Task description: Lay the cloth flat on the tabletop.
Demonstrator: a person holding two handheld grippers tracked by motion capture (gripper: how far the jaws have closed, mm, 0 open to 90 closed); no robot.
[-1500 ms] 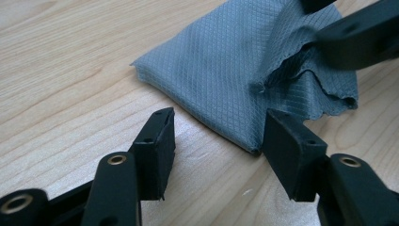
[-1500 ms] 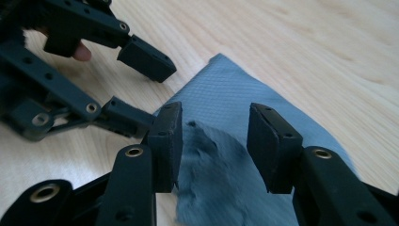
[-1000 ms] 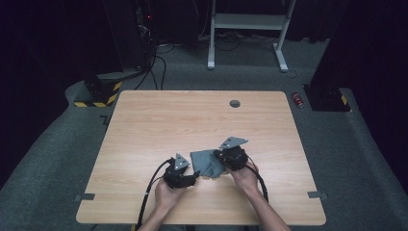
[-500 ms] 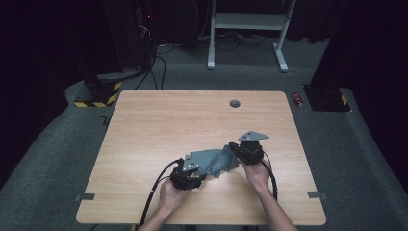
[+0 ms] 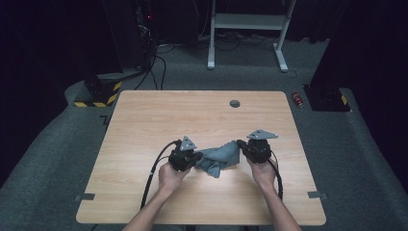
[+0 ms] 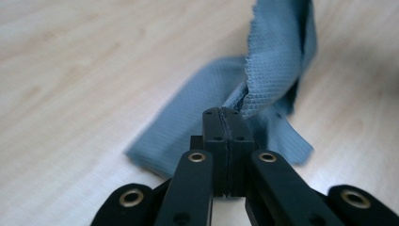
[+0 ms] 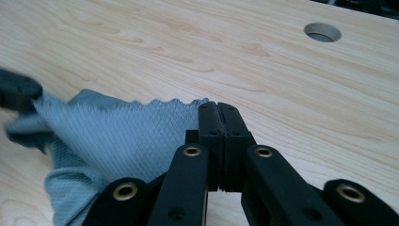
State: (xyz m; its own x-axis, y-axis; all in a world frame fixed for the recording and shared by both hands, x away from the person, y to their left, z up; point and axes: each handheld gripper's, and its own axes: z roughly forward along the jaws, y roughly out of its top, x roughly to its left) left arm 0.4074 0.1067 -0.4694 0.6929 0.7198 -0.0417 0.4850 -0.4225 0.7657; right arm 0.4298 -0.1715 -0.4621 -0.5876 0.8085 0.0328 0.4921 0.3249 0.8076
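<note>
Holding the cloth (image 5: 219, 158) stretched, your left tool (image 5: 190, 158) just clamped at 9 o'clock, right tool (image 5: 245, 149) clamped at 3; folding remains.

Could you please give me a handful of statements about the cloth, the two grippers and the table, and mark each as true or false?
1. The left gripper is shut on the grey-blue cloth. True; its jaws have just been closing, with an edge of the cloth between them.
2. The right gripper stands open above the cloth. False: its jaws are pressed together on a cloth edge.
3. The cloth lies flat and fully spread on the table. False: it hangs bunched between the two grippers.
4. The table top has a round hole near its far edge. True.
5. A red can stands on the table. False: the small red object lies on the floor beside it.
</note>
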